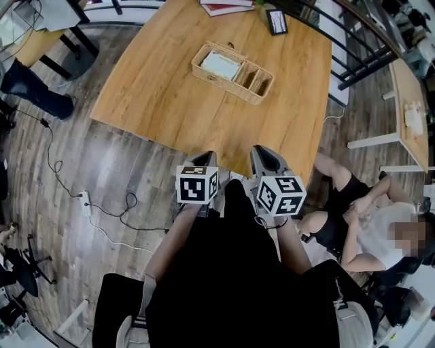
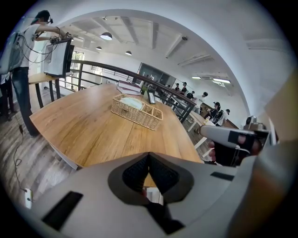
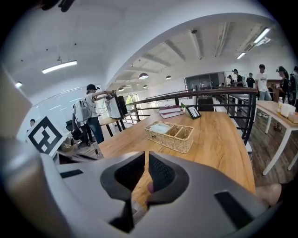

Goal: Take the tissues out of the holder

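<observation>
Two hand-held grippers sit side by side at the near edge of the worktop (image 1: 170, 102). The left hand-held gripper (image 2: 149, 156) is clenched, its jaw tips meeting with nothing between them. The right hand-held gripper (image 3: 145, 157) is drawn in to a thin slit and also grasps nothing. Each carries its marker cube, and both point toward 12 o'clock.

Well apart from them, at 12 o'clock on the wooden worktop, stands the holder (image 1: 224, 83), a wicker basket set at a slant. The tissues (image 1: 219, 65) lie flat in its large compartment at the 10 o'clock end; two narrow compartments take up the 4 o'clock end.

Beyond the holder, a stack of books (image 1: 228, 7) lies at the far edge, with a small dark tablet (image 1: 276, 22) at 1 o'clock. Off the worktop, a seated person (image 1: 353, 217) is at 4 o'clock, and a power strip (image 1: 85, 202) with its cable lies on the plank floor at 9 o'clock.
</observation>
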`<state>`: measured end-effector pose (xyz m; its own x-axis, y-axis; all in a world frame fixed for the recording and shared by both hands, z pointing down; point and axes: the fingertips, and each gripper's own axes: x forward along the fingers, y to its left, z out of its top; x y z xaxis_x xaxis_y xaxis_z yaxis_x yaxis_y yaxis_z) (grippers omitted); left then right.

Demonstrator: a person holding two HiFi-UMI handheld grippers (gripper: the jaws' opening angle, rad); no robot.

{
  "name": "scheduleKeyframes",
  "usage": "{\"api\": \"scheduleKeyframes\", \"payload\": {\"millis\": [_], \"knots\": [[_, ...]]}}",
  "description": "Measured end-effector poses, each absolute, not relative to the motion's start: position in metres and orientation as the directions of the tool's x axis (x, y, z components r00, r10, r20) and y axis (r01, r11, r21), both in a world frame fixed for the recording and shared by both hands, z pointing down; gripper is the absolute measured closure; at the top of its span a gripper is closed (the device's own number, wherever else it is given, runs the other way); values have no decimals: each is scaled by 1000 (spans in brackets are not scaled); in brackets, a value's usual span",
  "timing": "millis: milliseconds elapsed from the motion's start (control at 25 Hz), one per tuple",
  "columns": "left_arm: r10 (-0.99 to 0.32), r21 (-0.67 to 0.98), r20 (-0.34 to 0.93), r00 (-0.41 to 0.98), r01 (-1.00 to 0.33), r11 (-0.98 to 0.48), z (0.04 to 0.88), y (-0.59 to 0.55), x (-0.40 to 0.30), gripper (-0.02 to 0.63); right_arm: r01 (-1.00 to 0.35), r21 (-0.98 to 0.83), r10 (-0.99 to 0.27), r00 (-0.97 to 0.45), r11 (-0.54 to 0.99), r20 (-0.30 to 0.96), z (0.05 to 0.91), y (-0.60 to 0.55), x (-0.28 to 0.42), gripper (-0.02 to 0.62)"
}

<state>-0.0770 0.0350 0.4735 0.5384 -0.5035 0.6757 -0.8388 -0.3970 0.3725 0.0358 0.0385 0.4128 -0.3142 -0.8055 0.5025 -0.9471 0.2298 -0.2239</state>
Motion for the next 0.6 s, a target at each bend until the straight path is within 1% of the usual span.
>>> {"api": "scheduleKeyframes", "payload": {"millis": [240,440,480,600], "knots": [[-517,376,683,515,-856,-355,481,12,-69,594,-941,-201,-804,-337,272,490,413,-5,55,571],[-538,384,688,487,-873,-299,487,-15,-56,594,-912,-149,-762,-402,382,507,416,-54,62,568],[-541,387,690,482,-876,-287,488,-21,-54,594,-902,-140,-749,-418,407,514,417,-65,61,562],[-549,396,692,469,-882,-254,491,-42,-46,594,-872,-115,-708,-458,476,537,423,-98,61,491]]}}
